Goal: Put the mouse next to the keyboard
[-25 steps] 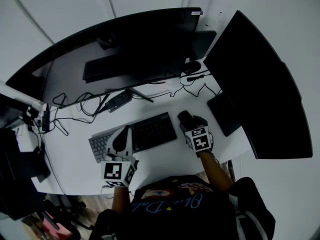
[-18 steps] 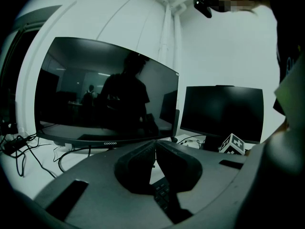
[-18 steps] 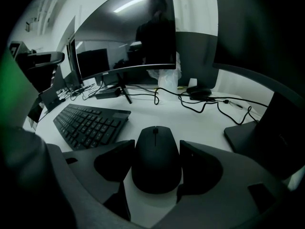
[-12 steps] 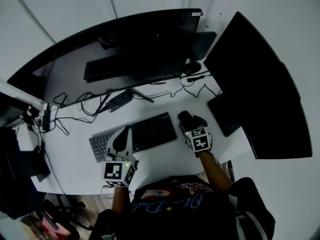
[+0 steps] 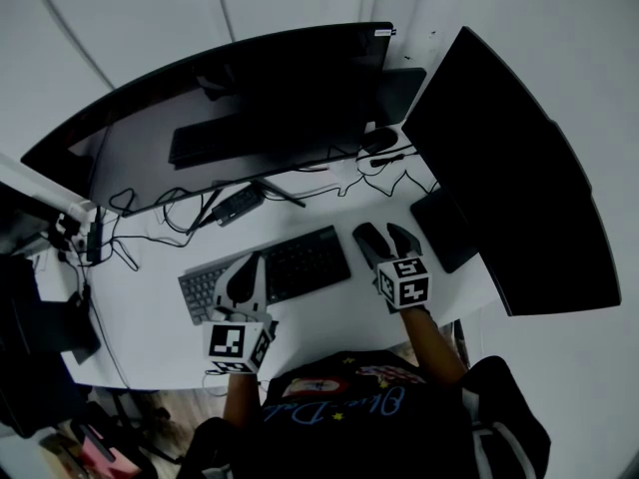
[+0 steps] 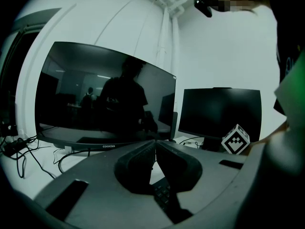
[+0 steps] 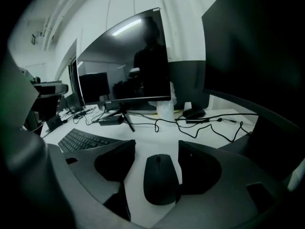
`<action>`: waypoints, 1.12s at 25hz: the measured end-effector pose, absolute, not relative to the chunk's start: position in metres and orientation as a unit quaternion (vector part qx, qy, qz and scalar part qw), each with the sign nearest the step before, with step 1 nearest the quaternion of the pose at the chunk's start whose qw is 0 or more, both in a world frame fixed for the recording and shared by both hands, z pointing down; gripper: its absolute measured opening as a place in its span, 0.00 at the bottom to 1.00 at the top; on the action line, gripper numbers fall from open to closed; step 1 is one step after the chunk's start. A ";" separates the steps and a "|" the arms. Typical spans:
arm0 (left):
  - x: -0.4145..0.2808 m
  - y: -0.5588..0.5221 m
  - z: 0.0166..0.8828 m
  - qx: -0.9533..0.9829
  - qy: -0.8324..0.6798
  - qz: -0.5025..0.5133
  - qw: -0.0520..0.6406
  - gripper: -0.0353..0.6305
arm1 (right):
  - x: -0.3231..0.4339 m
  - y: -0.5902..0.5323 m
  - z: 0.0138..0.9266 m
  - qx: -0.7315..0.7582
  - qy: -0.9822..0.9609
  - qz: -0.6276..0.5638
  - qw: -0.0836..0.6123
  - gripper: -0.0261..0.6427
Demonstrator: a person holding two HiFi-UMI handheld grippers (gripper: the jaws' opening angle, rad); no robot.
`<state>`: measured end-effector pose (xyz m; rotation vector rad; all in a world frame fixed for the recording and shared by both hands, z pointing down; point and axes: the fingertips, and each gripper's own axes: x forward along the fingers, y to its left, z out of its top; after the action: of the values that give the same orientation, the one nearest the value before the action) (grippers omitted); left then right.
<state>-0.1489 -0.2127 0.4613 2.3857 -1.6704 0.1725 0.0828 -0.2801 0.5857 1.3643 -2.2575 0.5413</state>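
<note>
Showed mouse [image 7: 161,179] beside keyboard [image 5: 270,272], between right gripper's [image 7: 156,149] parted jaws, either released or awaiting grasp; left gripper [image 6: 155,144] clenched, empty.

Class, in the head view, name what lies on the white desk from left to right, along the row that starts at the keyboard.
keyboard → mouse → black flat pad

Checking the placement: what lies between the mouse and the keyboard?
Nothing: only a bare strip of desk separates mouse and keyboard, as the head view shows.
</note>
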 end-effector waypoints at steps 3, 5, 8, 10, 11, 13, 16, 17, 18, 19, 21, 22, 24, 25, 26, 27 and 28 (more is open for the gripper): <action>-0.147 -0.210 0.457 0.813 -0.568 0.057 0.114 0.06 | 0.080 -0.278 0.567 0.493 -0.825 0.190 0.199 0.44; -0.146 -0.208 0.455 0.812 -0.570 0.053 0.112 0.06 | 0.079 -0.277 0.553 0.499 -0.828 0.181 0.182 0.36; -0.145 -0.205 0.453 0.814 -0.569 0.056 0.107 0.06 | 0.080 -0.275 0.533 0.511 -0.831 0.161 0.151 0.19; -0.143 -0.203 0.451 0.814 -0.569 0.053 0.104 0.06 | 0.080 -0.274 0.520 0.516 -0.834 0.150 0.129 0.11; -0.143 -0.202 0.450 0.813 -0.570 0.051 0.103 0.06 | 0.080 -0.273 0.514 0.517 -0.835 0.146 0.120 0.10; -0.142 -0.200 0.447 0.813 -0.571 0.050 0.101 0.06 | 0.079 -0.270 0.503 0.517 -0.838 0.141 0.106 0.07; -0.140 -0.197 0.445 0.813 -0.571 0.049 0.105 0.06 | 0.077 -0.264 0.488 0.514 -0.842 0.132 0.095 0.05; -0.140 -0.196 0.445 0.813 -0.571 0.048 0.105 0.06 | 0.076 -0.262 0.483 0.511 -0.845 0.130 0.091 0.04; -0.139 -0.195 0.445 0.812 -0.572 0.047 0.105 0.06 | 0.075 -0.260 0.478 0.508 -0.847 0.129 0.086 0.04; -0.139 -0.194 0.445 0.811 -0.573 0.046 0.105 0.06 | 0.073 -0.259 0.472 0.503 -0.851 0.128 0.080 0.04; -0.139 -0.192 0.445 0.811 -0.575 0.044 0.103 0.06 | 0.068 -0.255 0.461 0.495 -0.857 0.122 0.072 0.04; -0.139 -0.191 0.445 0.810 -0.576 0.043 0.102 0.06 | 0.066 -0.253 0.456 0.491 -0.861 0.118 0.068 0.04; -0.140 -0.189 0.444 0.810 -0.576 0.043 0.102 0.06 | 0.062 -0.251 0.448 0.484 -0.865 0.113 0.061 0.04; -0.139 -0.189 0.444 0.810 -0.576 0.044 0.101 0.06 | 0.060 -0.250 0.444 0.482 -0.867 0.111 0.057 0.04; -0.139 -0.188 0.443 0.811 -0.575 0.045 0.100 0.06 | 0.059 -0.249 0.441 0.480 -0.869 0.110 0.053 0.04; -0.139 -0.188 0.443 0.811 -0.575 0.046 0.097 0.06 | 0.059 -0.249 0.439 0.479 -0.870 0.109 0.051 0.04; -0.139 -0.187 0.443 0.811 -0.575 0.045 0.095 0.06 | 0.058 -0.248 0.437 0.477 -0.871 0.108 0.049 0.04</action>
<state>-0.1388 -0.1873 0.4426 2.4054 -1.7041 0.1341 0.0581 -0.2480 0.4374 1.4543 -2.6524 0.3281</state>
